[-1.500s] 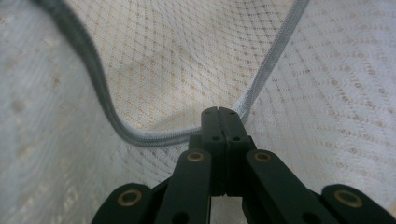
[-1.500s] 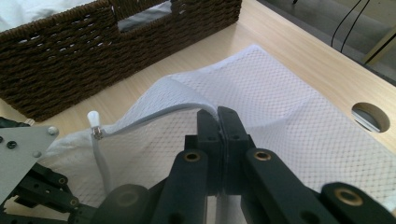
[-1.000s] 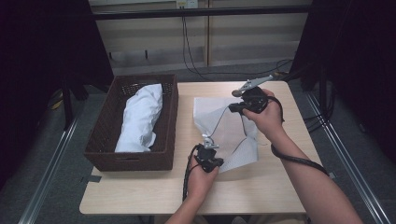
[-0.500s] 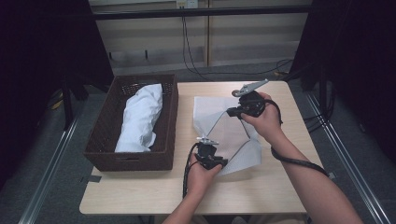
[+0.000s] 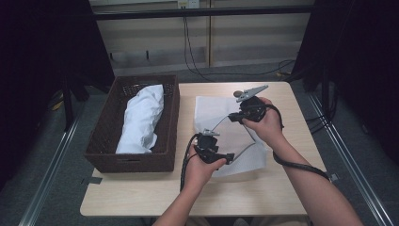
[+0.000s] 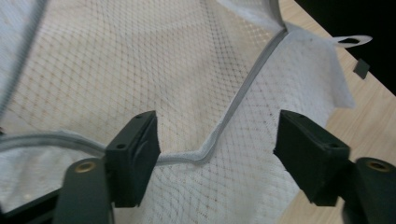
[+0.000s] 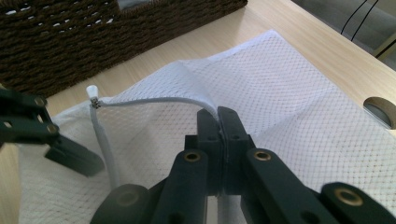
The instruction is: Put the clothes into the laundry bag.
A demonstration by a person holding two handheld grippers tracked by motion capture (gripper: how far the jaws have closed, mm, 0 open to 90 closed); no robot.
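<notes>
mesh bag [image 6: 196, 70] cropped by edges, basket [image 7: 93, 42] cut off

The near strip of the desk [image 5: 141, 197] lies bare in front of the wicker basket [image 5: 103, 141], and so does the right edge beyond the mesh bag [image 5: 221, 113], so a hand could pass along either. The basket walls off the left side (a white cloth bundle [image 5: 141, 117] lies inside it). At the middle, the bag's raised mouth and both forearms crowd the space.
</notes>
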